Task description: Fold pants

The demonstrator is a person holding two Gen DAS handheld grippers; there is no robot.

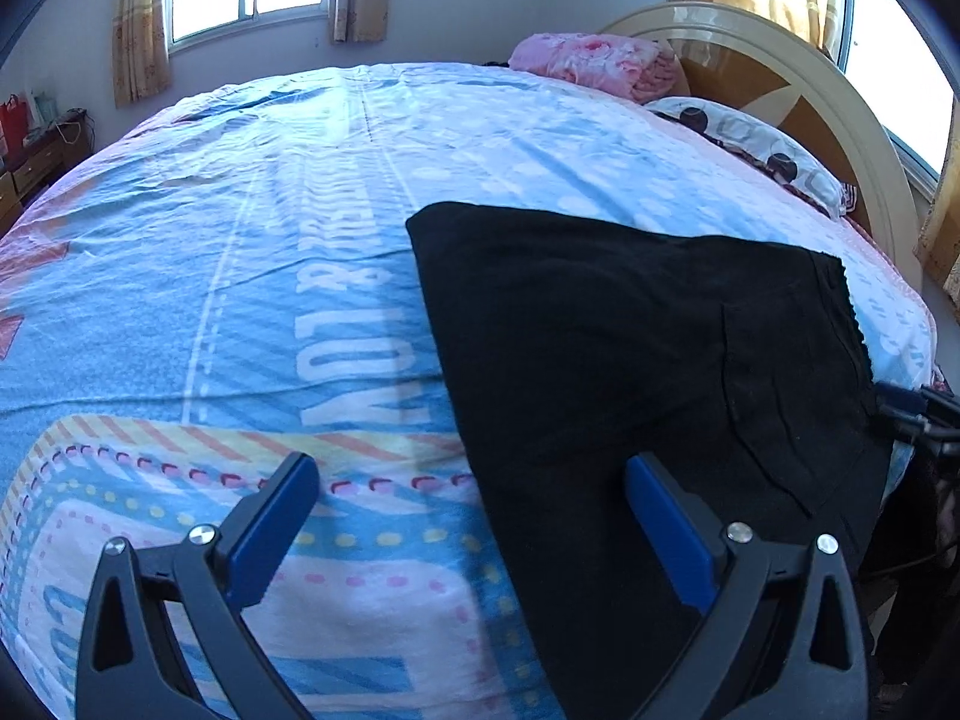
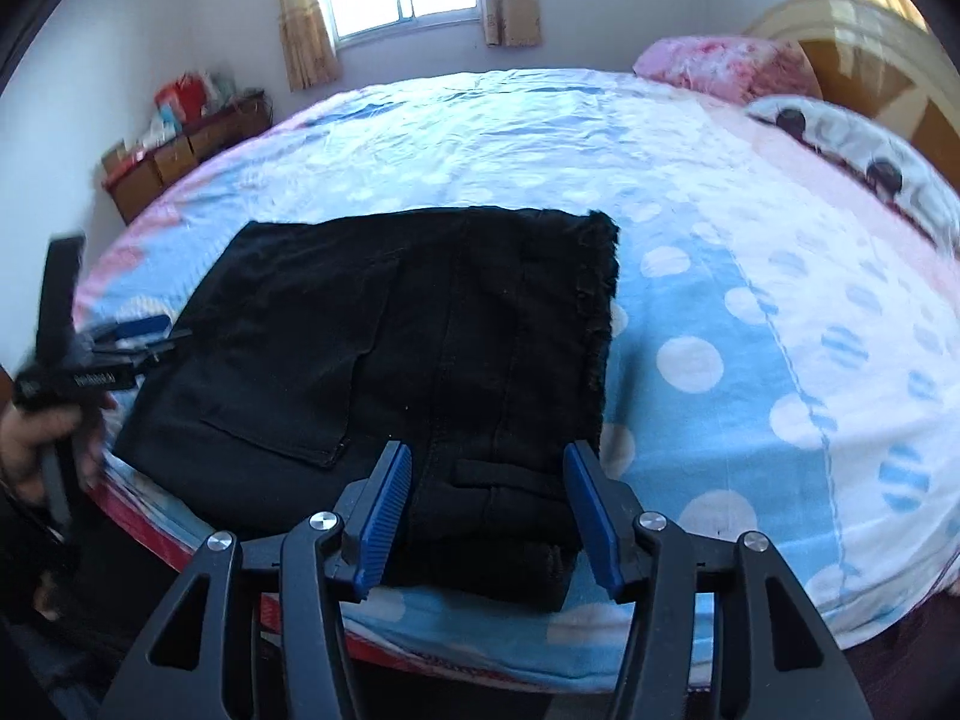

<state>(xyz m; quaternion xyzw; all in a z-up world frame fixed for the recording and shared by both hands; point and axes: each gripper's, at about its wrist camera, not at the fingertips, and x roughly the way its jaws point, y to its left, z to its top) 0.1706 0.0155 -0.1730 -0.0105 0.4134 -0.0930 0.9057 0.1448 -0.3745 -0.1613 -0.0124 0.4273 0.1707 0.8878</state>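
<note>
On the bed (image 2: 750,276), we see the folded black pants (image 2: 390,348); left gripper (image 1: 474,516) and right gripper (image 2: 489,504) jaws stand apart, gripping nothing.

Bed (image 1: 240,276) mostly bare: wide free sheet left of pants (image 1: 600,360) and toward far edge. Pants block near right corner. Blanket (image 1: 594,63) and pillow (image 1: 756,144) crowd headboard (image 1: 798,90) edge. Dresser (image 2: 174,162) stands off far left corner.

Black tool (image 2: 487,483) frames, blue ribbed pads (image 2: 387,510), silver screws.
</note>
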